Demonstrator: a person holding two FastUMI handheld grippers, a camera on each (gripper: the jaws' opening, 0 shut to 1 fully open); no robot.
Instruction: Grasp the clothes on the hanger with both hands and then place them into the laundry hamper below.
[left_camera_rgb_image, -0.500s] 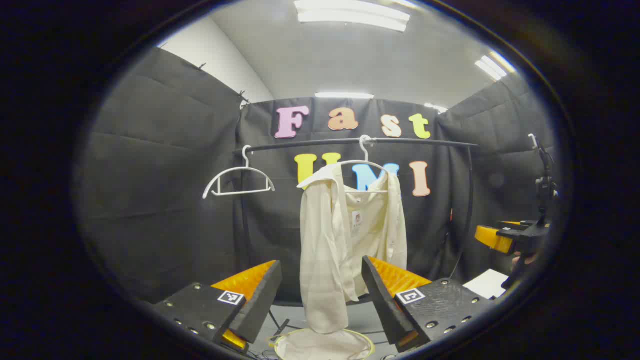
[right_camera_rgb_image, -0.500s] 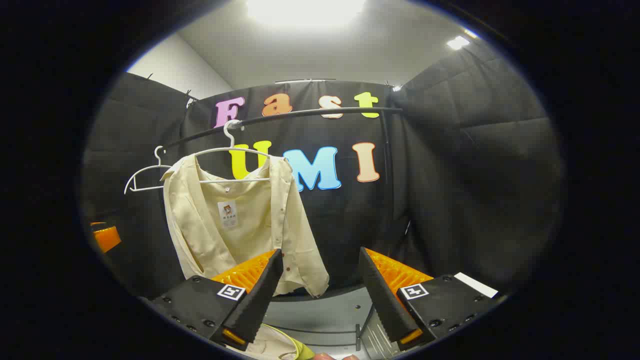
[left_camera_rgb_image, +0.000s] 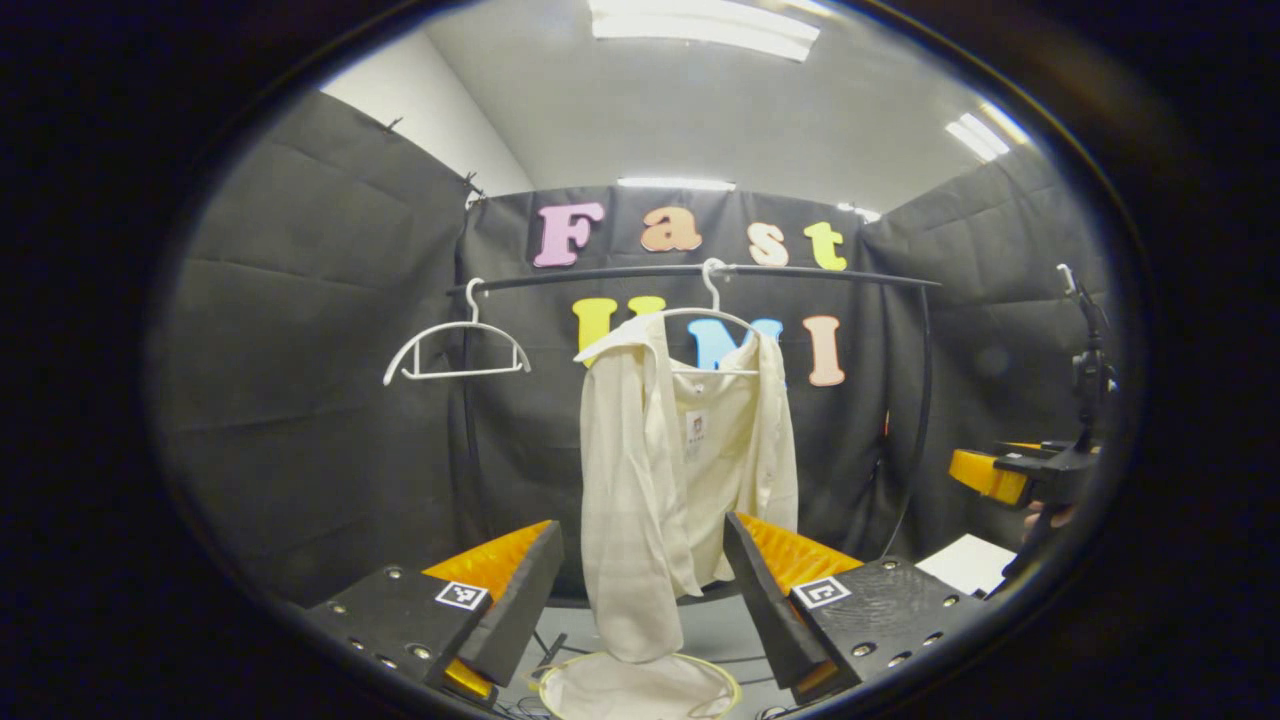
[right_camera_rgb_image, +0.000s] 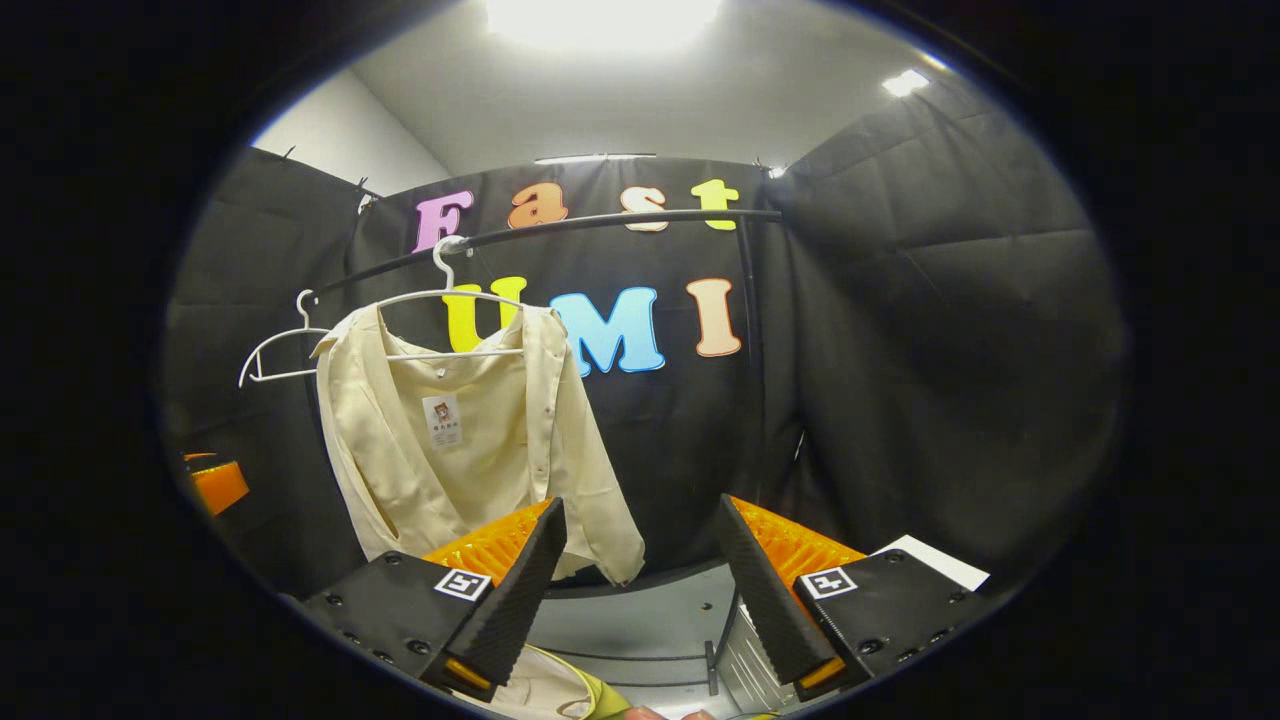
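Both tongs, left tongs (left_camera_rgb_image: 640, 590) and right tongs (right_camera_rgb_image: 640, 590), held level, spread wide, gripping nothing, short of cream shirt (left_camera_rgb_image: 680, 470) on white hanger (left_camera_rgb_image: 712, 315) along black rail (left_camera_rgb_image: 820, 275); laundry hamper (left_camera_rgb_image: 640, 688) directly beneath; spare hanger (left_camera_rgb_image: 455, 345) alongside; grey floor.

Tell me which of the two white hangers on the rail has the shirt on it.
The right-hand hanger carries the cream shirt; the left one hangs bare.
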